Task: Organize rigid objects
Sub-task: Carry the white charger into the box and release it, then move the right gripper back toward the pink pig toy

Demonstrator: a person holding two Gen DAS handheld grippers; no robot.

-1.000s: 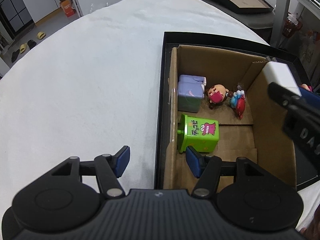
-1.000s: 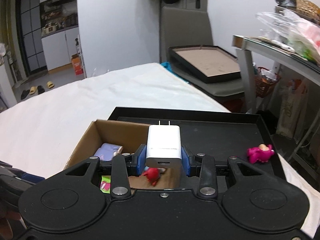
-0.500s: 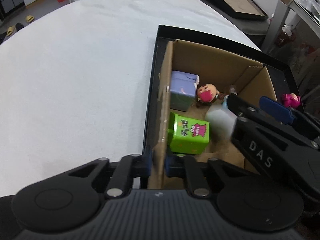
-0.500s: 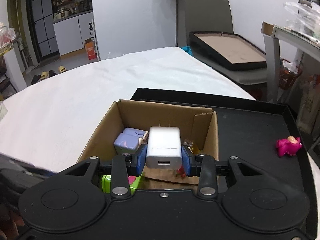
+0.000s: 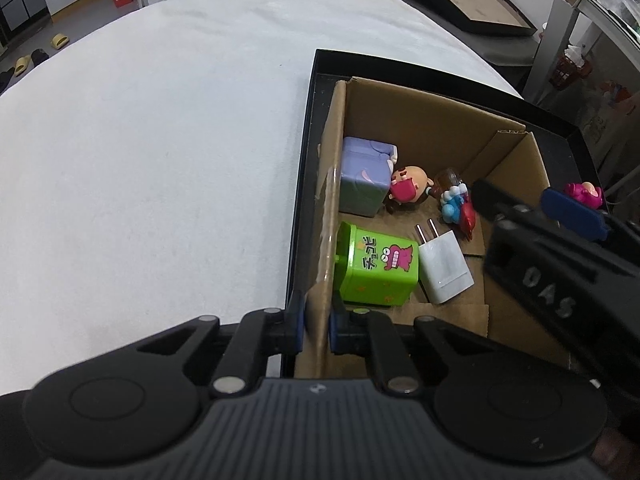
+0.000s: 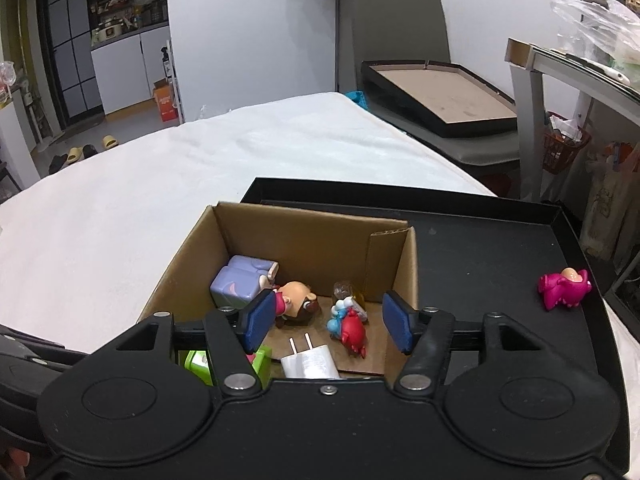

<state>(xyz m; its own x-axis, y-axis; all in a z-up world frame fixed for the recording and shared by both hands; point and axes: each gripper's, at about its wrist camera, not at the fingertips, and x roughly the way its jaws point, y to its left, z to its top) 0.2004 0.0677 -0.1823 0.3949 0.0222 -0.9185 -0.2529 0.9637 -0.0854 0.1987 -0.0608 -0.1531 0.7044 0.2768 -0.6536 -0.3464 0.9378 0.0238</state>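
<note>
White tablecloth (image 5: 160, 140), black tray (image 6: 480, 248).

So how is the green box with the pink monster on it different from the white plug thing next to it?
The green tin-like box with the pink monster picture is bright, printed with writing and bigger; the white wall charger plug is plain and smaller. The charger has two metal prongs at its far end; the green box has none showing. The green box lies against the cardboard box side wall; the charger lies further in. Both are blocky and lie on the cardboard floor.
</note>
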